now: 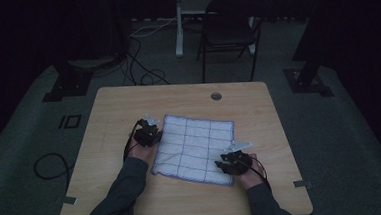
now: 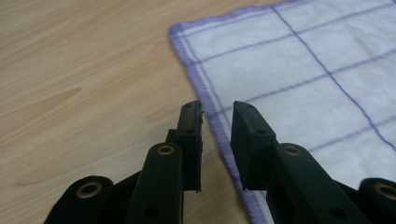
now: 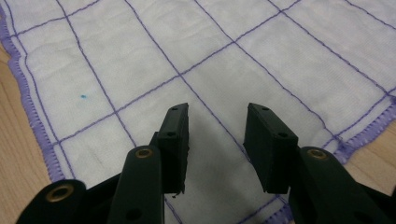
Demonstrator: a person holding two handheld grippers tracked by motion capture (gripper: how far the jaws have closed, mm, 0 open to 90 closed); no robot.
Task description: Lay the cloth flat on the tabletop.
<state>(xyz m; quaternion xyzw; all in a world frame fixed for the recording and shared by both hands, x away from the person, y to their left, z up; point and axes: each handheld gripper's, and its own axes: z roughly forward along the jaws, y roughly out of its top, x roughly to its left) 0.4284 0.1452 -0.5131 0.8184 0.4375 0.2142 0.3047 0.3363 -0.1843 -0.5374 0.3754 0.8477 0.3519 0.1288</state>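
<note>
High view: checked dishcloth (image 1: 193,148) lying flat mid-table (image 1: 128,99), left gripper (image 1: 147,134) sitting at its left hem, right gripper (image 1: 234,163) hovering over its near right corner.

Left gripper view: jaws parted, straddling the hem unclamped — risking a miss or a bunched edge.

Right gripper view: jaws standing apart above cloth — gripping nothing.

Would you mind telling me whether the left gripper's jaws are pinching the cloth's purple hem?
Apart. In the left gripper view the left gripper straddles the cloth hem, with clear gaps on both sides.

One checked cloth (image 1: 193,147) on one wooden table (image 1: 128,106); two handheld grippers, left (image 1: 147,135) and right (image 1: 233,162); one black chair (image 1: 229,30) behind.
</note>
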